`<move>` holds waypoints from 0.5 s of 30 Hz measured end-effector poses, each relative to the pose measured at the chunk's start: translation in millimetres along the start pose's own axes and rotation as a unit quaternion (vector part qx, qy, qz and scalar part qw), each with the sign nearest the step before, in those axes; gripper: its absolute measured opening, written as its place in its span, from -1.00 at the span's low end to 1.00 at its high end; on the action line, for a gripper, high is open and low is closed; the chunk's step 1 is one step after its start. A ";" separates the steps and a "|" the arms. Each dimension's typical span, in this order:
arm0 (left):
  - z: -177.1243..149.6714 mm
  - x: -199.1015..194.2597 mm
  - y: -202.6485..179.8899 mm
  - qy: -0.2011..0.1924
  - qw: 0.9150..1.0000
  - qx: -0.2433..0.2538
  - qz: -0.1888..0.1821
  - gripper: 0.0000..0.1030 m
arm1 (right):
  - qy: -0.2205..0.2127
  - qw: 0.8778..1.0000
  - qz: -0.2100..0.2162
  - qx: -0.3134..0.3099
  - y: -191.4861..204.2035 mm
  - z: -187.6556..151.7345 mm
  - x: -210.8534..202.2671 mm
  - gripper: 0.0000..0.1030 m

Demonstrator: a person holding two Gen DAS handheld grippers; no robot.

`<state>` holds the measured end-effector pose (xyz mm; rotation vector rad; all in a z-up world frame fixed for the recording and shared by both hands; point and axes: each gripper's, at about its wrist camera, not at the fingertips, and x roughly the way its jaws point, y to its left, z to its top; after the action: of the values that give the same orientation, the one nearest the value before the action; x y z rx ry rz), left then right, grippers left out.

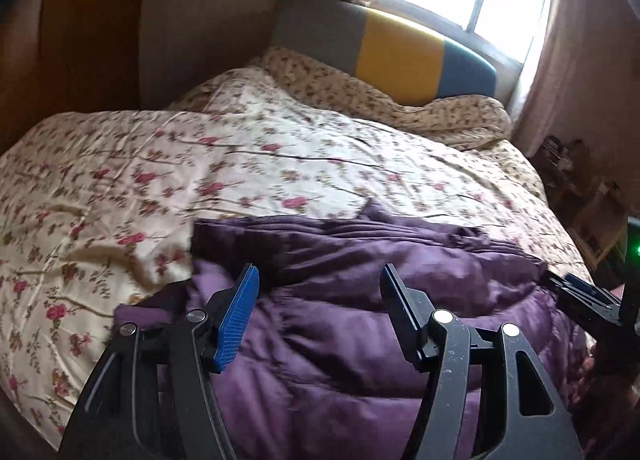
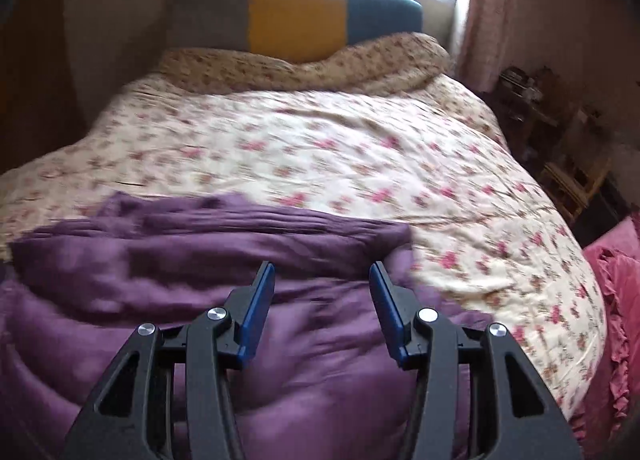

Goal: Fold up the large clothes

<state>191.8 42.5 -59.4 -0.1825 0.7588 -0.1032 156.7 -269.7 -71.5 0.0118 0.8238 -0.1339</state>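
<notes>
Floral bed (image 2: 360,164): one purple garment (image 2: 200,300); two grippers, fingers apart.

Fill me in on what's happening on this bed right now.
A person is folding a purple padded garment on the floral bedspread, with a handheld gripper in each hand. Both the left gripper and the right gripper are open above the garment, with nothing between their fingers. The garment lies bunched at the bed's near edge.

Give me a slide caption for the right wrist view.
Right tool open above a folded purple padded coat on the floral bedspread.
</notes>
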 end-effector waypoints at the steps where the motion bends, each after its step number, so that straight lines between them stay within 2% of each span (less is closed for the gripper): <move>1: -0.2 -0.2 -5.0 0.001 1.000 0.003 -0.005 0.21 | -0.002 1.000 0.011 -0.001 10.1 0.2 -4.3 -0.05; 4: -1.6 -0.3 -18.3 0.001 1.000 0.015 -0.013 0.21 | -0.006 0.999 0.034 -0.008 36.6 -1.7 -12.0 -0.04; 9: -6.3 5.6 -30.0 0.006 0.999 0.029 -0.019 0.21 | 0.002 0.999 0.042 -0.033 66.5 -14.8 -3.1 -0.05; 15: -18.9 20.8 -33.2 0.023 0.999 0.039 -0.019 0.21 | 0.009 0.999 0.033 -0.033 70.8 -28.7 22.8 0.00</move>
<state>192.8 4.3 -80.2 -0.1205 0.7951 -0.1729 159.7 -200.3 -110.7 -0.0219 0.8439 -0.0443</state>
